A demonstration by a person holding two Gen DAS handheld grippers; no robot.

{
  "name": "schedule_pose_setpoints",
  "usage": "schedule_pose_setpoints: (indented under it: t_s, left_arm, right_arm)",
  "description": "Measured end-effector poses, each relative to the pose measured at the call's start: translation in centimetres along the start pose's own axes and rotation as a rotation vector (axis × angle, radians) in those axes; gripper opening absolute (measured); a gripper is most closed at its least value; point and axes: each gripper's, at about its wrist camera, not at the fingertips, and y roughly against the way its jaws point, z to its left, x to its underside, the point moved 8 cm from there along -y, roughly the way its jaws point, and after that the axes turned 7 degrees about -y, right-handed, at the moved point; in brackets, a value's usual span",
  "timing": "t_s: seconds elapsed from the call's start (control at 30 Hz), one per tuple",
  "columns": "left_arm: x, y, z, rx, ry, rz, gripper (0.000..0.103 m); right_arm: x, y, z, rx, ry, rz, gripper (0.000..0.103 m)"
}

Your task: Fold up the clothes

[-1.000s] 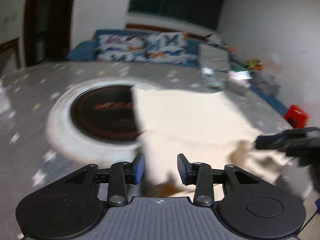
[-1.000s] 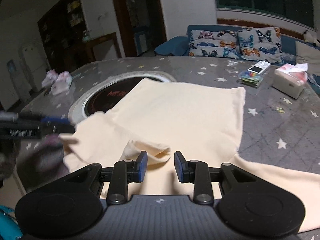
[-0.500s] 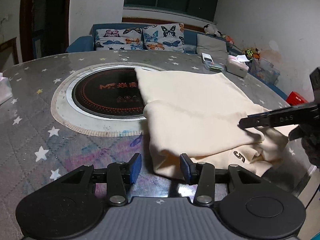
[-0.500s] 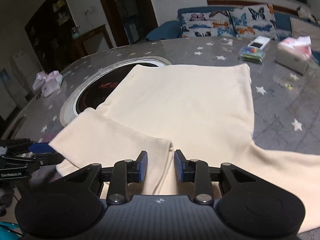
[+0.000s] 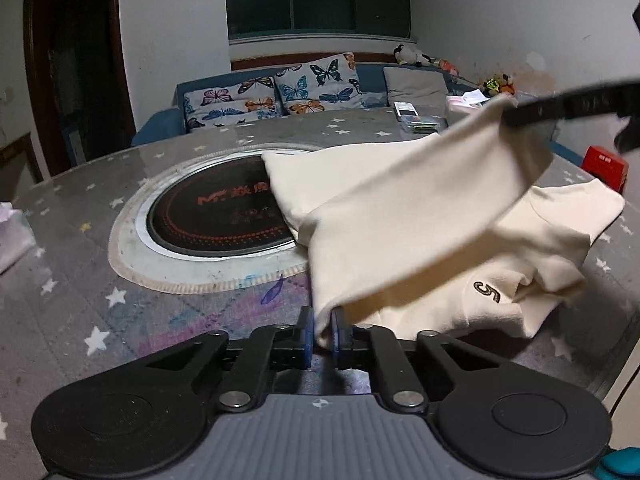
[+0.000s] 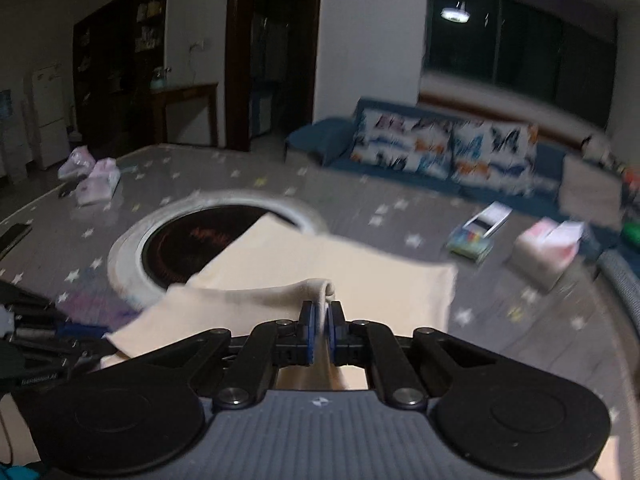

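Observation:
A cream shirt (image 5: pixel 400 216) with a small black "5" mark lies on the grey star-patterned table (image 5: pixel 80 288), partly over the round cooktop (image 5: pixel 216 216). My left gripper (image 5: pixel 322 326) is shut on the near edge of the cream shirt and lifts a fold of it. My right gripper (image 6: pixel 321 320) is shut on another edge of the cream shirt (image 6: pixel 320 264) and holds it raised. The right gripper also shows in the left wrist view (image 5: pixel 560 110), pinching the fold's far corner. The left gripper appears at the left of the right wrist view (image 6: pixel 36 344).
A remote and a tissue box (image 6: pixel 548 248) sit at the far right of the table. Pink tissue packs (image 6: pixel 96 176) lie far left. A sofa with butterfly cushions (image 5: pixel 280 92) stands behind the table. A red box (image 5: pixel 604 168) is past the right edge.
Both grippers have shut on edges of the cream shirt and lifted a fold off the table. The right gripper has risen higher and is moving.

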Motion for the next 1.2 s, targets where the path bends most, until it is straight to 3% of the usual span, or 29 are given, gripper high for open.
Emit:
schedule_pose_setpoints:
  t_s: [0.1, 0.27, 0.4, 0.53, 0.8, 0.97, 1.2]
  left_arm:
    - [0.1, 0.5, -0.1, -0.01, -0.018, -0.007, 0.005]
    - [0.9, 0.6, 0.2, 0.006, -0.025, 0.025, 0.004]
    - [0.7, 1.1, 1.1, 0.056, -0.003, 0.051, 0.006]
    - [-1.7, 0.8, 2.1, 0.078, 0.052, 0.024, 0.007]
    - [-7.1, -4.7, 0.1, 0.173, 0.108, -0.015, 0.007]
    - [-6.4, -8.5, 0.2, 0.135, 0.109, 0.06, 0.008]
    - [-6.1, -8.1, 0.3, 0.131, 0.103, 0.044, 0.009]
  right_arm:
    - [0.4, -0.2, -0.6, 0.021, -0.015, 0.014, 0.006]
    - [4.7, -3.5, -1.8, 0.037, -0.07, 0.161, 0.008]
    - [5.0, -3.3, -2.3, 0.044, -0.087, 0.154, 0.012]
    - [4.3, -2.5, -1.8, 0.013, -0.075, 0.12, 0.015]
    - [6.0, -4.2, -0.5, -0.057, -0.084, 0.169, 0.018]
    - [7.1, -4.3, -1.4, -0.042, -0.109, 0.194, 0.018]
    - [7.5, -3.5, -2.0, -0.039, -0.113, 0.19, 0.018]
